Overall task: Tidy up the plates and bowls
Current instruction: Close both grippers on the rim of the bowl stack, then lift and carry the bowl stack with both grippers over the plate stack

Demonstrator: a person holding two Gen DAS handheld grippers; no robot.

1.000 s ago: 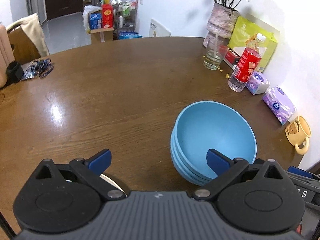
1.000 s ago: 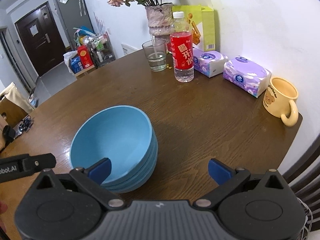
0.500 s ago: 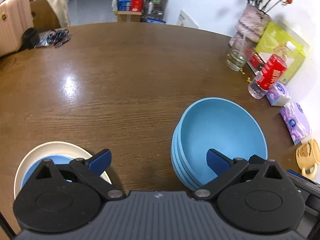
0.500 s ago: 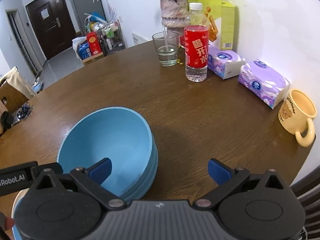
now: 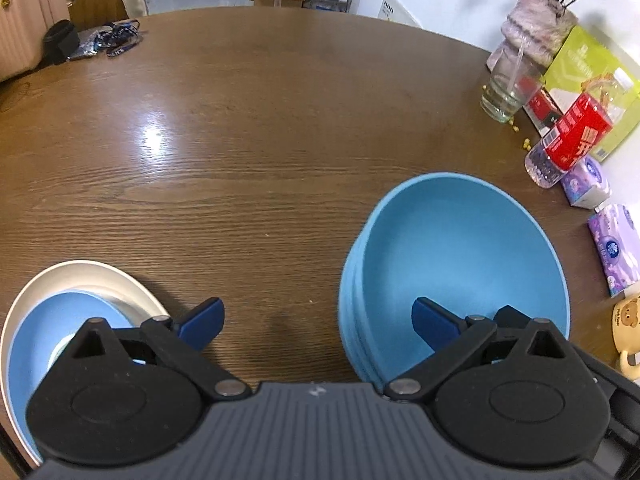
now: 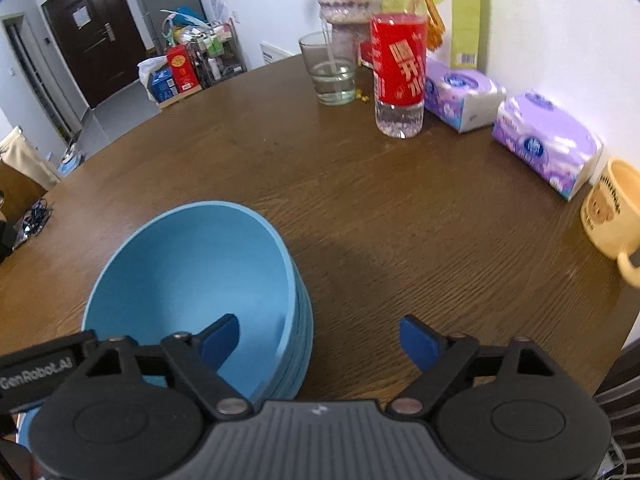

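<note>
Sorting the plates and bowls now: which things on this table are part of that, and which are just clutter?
Part of the job:
- stack of blue bowls
- white plate
- blue dish lying on it

Just lying about:
- glass of water
- red-labelled bottle
- tissue packs
- yellow mug
- vase
</note>
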